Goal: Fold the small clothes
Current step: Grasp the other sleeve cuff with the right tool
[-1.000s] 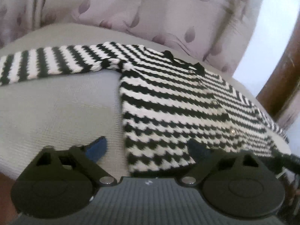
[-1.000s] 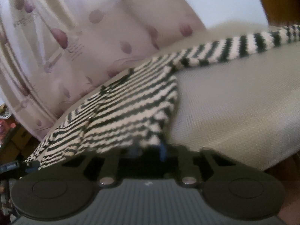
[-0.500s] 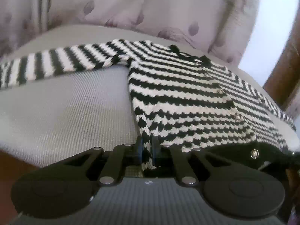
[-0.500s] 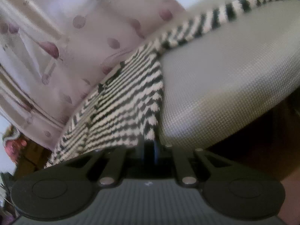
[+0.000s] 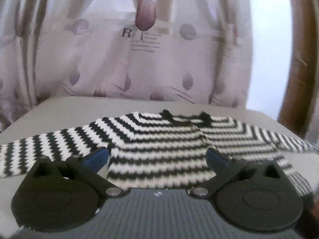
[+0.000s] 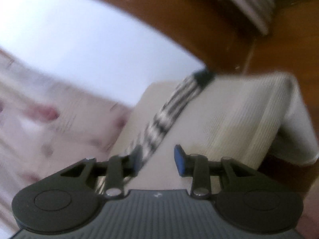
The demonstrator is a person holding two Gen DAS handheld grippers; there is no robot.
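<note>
Your left gripper hangs just in front of the black-and-white striped knitted cardigan, which lies flat on the pale grey woven cushion. Its jaws are opening, spread wide to either side of the folded body panel, and the blue pads press on nothing. The garment's body runs straight ahead of this gripper, collar at the far end beside the pale curtain with mauve tulips, near edge close under the fingers.

The relation that matters is the line of the sleeves. They stretch crosswise, at right angles to the way your left gripper points: the left striped sleeve runs out level towards the left edge of the cushion, well apart from the body's centre line. Your left hand is the nearer one to it, with the sleeve's root just beside the left pad.

Your right gripper is out at the other end. Its jaws are opening too, parted only partway, with nothing clamped. The right striped sleeve runs away from it lengthwise, from beside its left finger to its black cuff at the cushion's far edge by the brown wooden frame. This view is blurred, so I cannot tell whether the finger touches the knit.

By my judgement, each sleeve wants folding inward across the body, and each hand is already on its own side.
</note>
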